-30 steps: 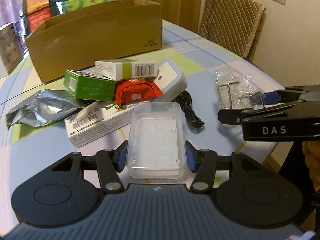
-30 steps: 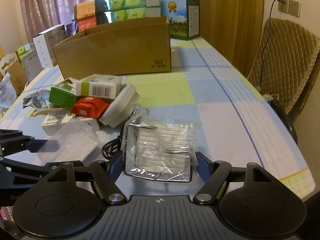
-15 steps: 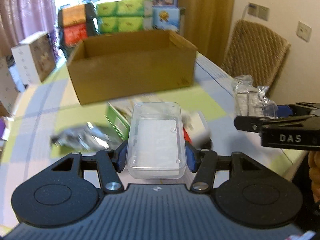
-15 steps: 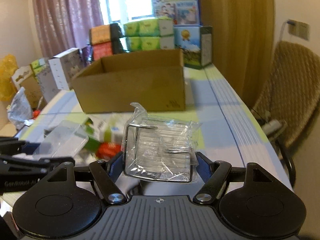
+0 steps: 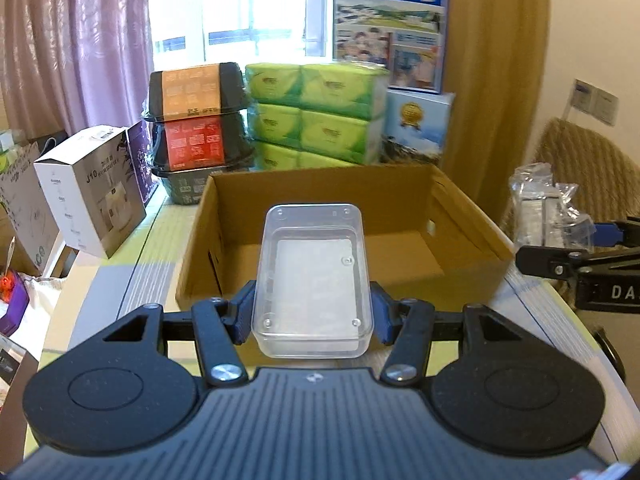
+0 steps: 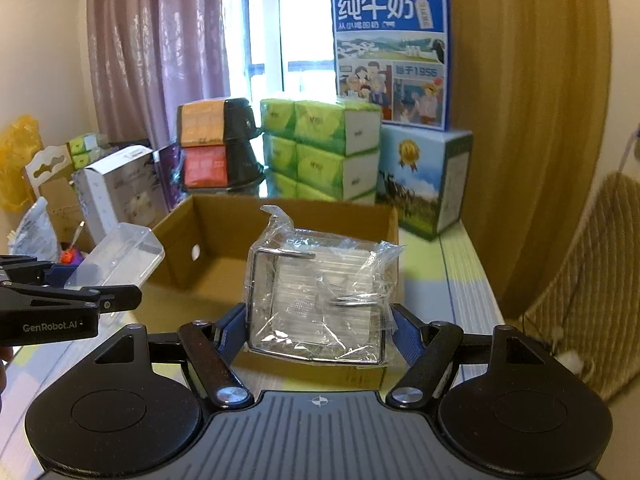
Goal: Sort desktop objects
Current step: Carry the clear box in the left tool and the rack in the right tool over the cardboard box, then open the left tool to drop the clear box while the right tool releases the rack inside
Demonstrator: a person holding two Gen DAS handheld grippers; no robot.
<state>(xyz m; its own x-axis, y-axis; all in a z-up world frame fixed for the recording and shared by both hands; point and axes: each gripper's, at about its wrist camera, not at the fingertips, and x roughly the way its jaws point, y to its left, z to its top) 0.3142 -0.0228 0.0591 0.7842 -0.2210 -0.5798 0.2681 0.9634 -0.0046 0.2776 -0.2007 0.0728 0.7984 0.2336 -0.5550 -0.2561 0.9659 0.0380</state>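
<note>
While the left gripper (image 5: 312,312) jaws clamp the clear plastic box (image 5: 312,276) by its long sides above the cardboard box (image 5: 400,220), the right gripper (image 6: 316,332) jaws clamp the crinkly wrapped packet (image 6: 320,300); both loads appear light, slippery and crushable.

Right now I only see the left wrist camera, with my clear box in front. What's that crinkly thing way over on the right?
Observer: It's a plastic-wrapped pack, clamped in the right gripper. A metal wire loop shows under the wrap.
Operator: Is it over the cardboard box too?
Observer: Yes, the right view shows it held above the cardboard box, near the front wall.
Operator: Anything past my chair side?
Observer: A blue carton with a gold medal stands on the table just beyond the box's right corner.
</note>
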